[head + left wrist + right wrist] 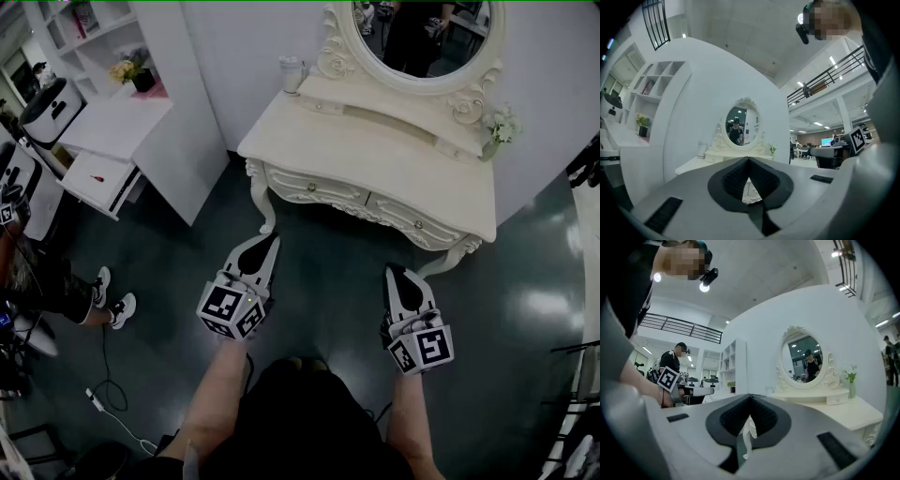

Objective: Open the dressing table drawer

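The cream dressing table with an oval mirror stands ahead of me. Under its top are two carved drawers, a left one and a right one, each with a small knob, both closed. My left gripper is held level in front of the table's left leg, short of the left drawer, shut on nothing. My right gripper hangs below the right drawer, also shut and empty. The table shows in the left gripper view beyond the left gripper. The right gripper has the table to its right.
A white cup and a small flower vase stand on the tabletop. A white desk with a part-open drawer and shelving are at the left. A seated person's feet and a floor cable lie left of me.
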### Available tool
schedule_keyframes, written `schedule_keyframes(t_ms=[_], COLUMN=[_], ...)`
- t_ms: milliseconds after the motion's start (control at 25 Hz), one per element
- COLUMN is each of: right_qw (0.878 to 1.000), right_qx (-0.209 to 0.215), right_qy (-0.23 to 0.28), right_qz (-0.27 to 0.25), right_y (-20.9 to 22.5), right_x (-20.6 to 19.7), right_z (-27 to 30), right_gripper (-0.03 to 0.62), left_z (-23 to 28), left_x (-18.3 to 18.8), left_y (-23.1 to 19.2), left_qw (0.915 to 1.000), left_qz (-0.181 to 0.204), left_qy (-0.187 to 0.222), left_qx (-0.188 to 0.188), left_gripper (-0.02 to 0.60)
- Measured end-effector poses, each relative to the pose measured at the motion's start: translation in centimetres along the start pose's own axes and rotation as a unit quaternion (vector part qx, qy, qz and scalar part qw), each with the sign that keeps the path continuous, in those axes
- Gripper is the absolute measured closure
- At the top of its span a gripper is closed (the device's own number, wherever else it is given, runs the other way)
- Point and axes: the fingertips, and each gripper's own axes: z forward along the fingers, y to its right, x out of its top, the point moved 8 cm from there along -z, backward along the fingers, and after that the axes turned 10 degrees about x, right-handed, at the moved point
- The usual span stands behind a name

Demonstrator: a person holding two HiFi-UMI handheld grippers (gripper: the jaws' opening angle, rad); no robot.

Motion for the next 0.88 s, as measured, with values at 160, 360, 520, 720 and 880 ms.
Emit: schedule_keyframes(t_ms=[160,360,520,720,880], right_qw=[1.0,1.0,1.0,1.0,1.0], right_qx=[-0.001,0.004,0.007,0.012,0.015], right_qy=[0.002,0.002,0.007,0.013,0.015], right_qz=[0.001,0.001,-0.002,-0.005,-0.003], right_y=[0.4,0.7,0.7,0.1,0.1], right_x=[-0.3,-0.5,-0.8,-0.6,-0.6], right_z=[-0.1,-0.2,-0.5,-0.6,-0.3], right_gripper=[0.589,0.589,0.589,0.588,0.588], left_z=[0.2,0.0,-0.7,-1.4,-1.2], left_x=[-0.5,-0.9,-1.3,-1.5,-1.4], left_y=[0.7,1.0,1.1,1.1,1.3], left_qw=[1.0,1.0,0.9999,0.9997,0.9996], left_qz=[-0.002,-0.005,-0.007,-0.014,-0.014], left_qy=[-0.002,-0.002,0.003,0.009,0.014], left_qx=[-0.004,0.002,0.008,0.018,0.019], left_gripper=[0.581,0.581,0.581,0.581,0.581])
